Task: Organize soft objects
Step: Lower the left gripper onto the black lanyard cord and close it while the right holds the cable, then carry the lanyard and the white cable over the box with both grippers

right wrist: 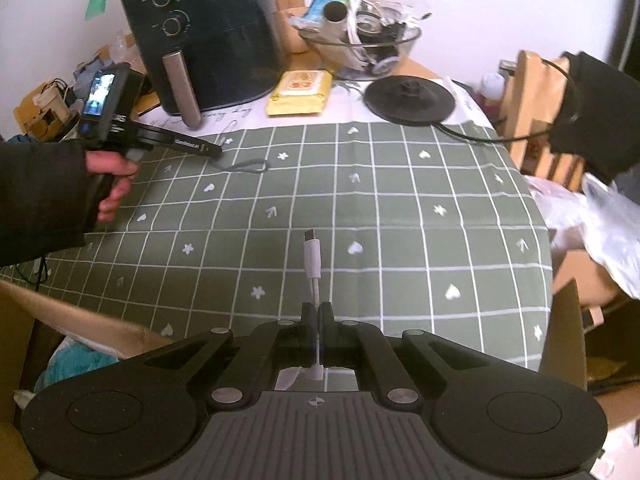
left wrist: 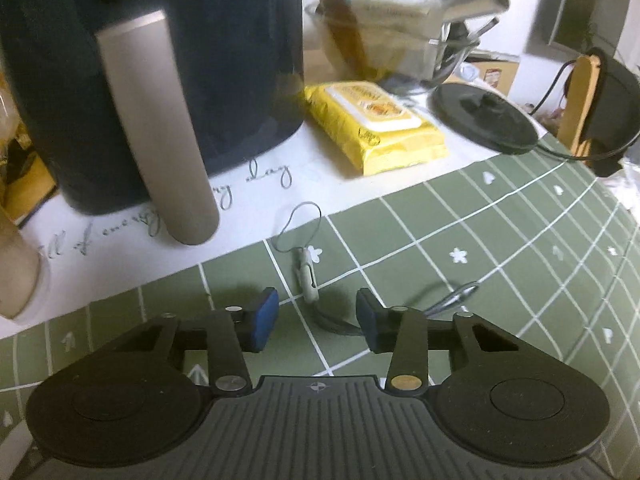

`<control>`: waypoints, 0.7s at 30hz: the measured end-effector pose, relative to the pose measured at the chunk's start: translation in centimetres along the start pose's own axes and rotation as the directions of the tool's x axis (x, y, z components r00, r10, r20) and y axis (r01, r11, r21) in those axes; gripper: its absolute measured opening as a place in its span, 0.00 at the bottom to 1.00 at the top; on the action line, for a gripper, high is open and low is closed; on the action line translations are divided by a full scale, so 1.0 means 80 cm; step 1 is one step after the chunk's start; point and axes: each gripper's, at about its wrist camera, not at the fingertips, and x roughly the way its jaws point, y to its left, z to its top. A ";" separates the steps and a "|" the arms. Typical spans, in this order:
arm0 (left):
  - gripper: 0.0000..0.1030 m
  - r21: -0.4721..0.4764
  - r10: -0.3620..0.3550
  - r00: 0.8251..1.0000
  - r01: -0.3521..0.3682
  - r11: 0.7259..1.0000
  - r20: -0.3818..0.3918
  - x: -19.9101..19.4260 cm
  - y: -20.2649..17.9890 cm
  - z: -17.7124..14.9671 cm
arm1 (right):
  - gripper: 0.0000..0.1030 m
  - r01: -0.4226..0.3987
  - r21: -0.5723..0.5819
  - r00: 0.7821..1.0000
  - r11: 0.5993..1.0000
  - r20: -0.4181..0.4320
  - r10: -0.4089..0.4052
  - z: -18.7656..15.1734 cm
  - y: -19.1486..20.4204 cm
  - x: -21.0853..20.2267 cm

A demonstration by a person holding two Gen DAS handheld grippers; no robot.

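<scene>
A grey lanyard (left wrist: 308, 280) with a thin cord loop and a small clip lies on the green checked tablecloth (left wrist: 480, 240). My left gripper (left wrist: 316, 308) hangs low over it, jaws open, blue pads (left wrist: 266, 316) either side of the strap without touching it. In the right wrist view the same lanyard (right wrist: 248, 166) lies just beyond the left gripper (right wrist: 216, 151), which a hand (right wrist: 114, 176) holds. My right gripper (right wrist: 318, 312) is shut on a white USB cable (right wrist: 312, 256), whose plug sticks out forward above the cloth.
A dark air fryer (right wrist: 208, 32) stands at the back left, with a yellow wipes pack (right wrist: 300, 92), a black kettle base (right wrist: 408, 98) and a cluttered glass bowl (right wrist: 360, 44) beside it. An open cardboard box (right wrist: 80, 320) sits at the near left, a wooden chair (right wrist: 532, 108) at the right.
</scene>
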 end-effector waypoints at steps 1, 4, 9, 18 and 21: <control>0.37 0.007 0.011 1.000 -0.011 1.000 0.006 0.004 -0.001 -0.002 | 0.03 0.005 0.003 1.000 1.000 -0.001 -0.005 -0.002 -0.001 -0.003; 0.23 0.022 0.033 0.999 -0.033 0.999 0.032 0.006 -0.004 -0.001 | 0.03 0.018 0.000 1.000 1.000 0.002 -0.018 -0.005 -0.001 -0.009; 0.08 0.019 0.019 1.000 -0.019 1.000 -0.006 0.003 0.001 -0.001 | 0.03 0.028 0.000 1.000 1.000 0.014 -0.028 -0.005 -0.002 -0.017; 0.08 0.019 -0.006 0.999 0.007 1.000 -0.052 -0.036 -0.003 -0.021 | 0.03 0.012 -0.022 1.000 1.000 0.021 -0.011 0.003 0.003 -0.024; 0.08 0.012 -0.011 0.999 0.012 1.000 -0.043 -0.056 -0.003 -0.020 | 0.03 0.002 -0.029 1.000 1.000 0.026 -0.001 0.006 0.007 -0.029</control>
